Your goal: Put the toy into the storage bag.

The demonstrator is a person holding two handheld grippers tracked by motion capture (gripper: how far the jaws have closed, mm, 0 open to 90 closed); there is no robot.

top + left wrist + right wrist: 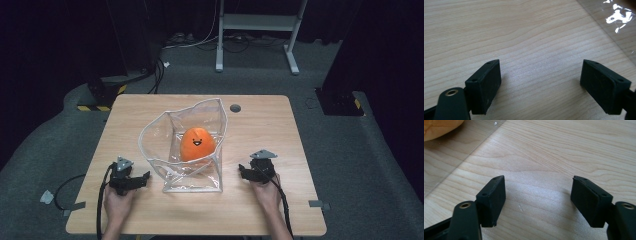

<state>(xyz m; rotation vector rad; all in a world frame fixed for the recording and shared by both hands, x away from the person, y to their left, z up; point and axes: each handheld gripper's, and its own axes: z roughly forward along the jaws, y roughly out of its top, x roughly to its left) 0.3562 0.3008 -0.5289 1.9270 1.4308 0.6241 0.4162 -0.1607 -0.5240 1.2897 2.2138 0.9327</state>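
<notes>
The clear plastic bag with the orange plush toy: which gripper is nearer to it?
Left, narrowly. The left gripper sits just off the bag's near-left corner; the right gripper rests slightly farther from its right side.

I see a bright orange plush toy [196, 144] with a black smiling face inside a clear bag [165, 131] edged in white. My table [260, 125] is pale wood with fine grain; both tools are black.
</notes>
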